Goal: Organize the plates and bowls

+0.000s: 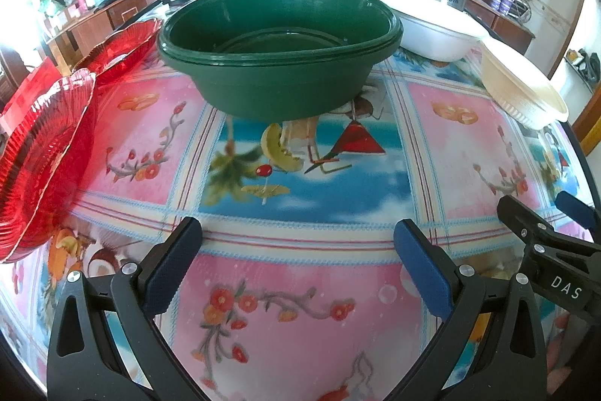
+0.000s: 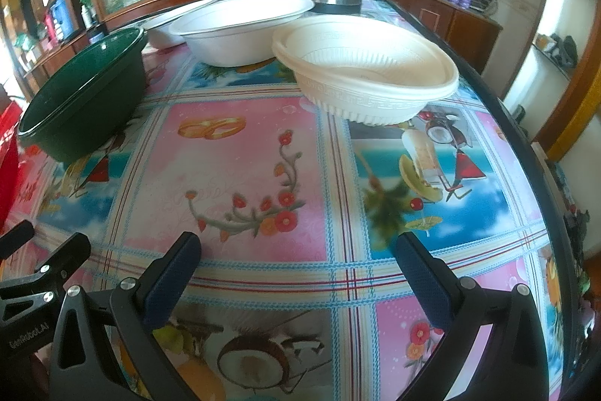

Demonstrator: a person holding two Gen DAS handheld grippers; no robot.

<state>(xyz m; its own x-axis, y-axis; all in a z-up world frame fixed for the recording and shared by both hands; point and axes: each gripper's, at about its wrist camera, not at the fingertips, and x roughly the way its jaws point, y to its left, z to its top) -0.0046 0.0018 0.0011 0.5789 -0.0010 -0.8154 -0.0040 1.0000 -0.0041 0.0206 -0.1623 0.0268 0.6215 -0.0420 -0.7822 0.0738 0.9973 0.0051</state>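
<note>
Partly sorted, by the look of it. Green bowls (image 1: 278, 51) sit nested mid-table, my landmark. To their left, two red plates (image 1: 41, 156) lie apart, not stacked. To their right, cream bowls (image 2: 364, 70) look nested; two white bowls (image 2: 240, 29) behind them sit side by side. Left gripper (image 1: 296, 269) and right gripper (image 2: 296, 273) hover in front of the green bowls, jaws apart, empty.
</note>
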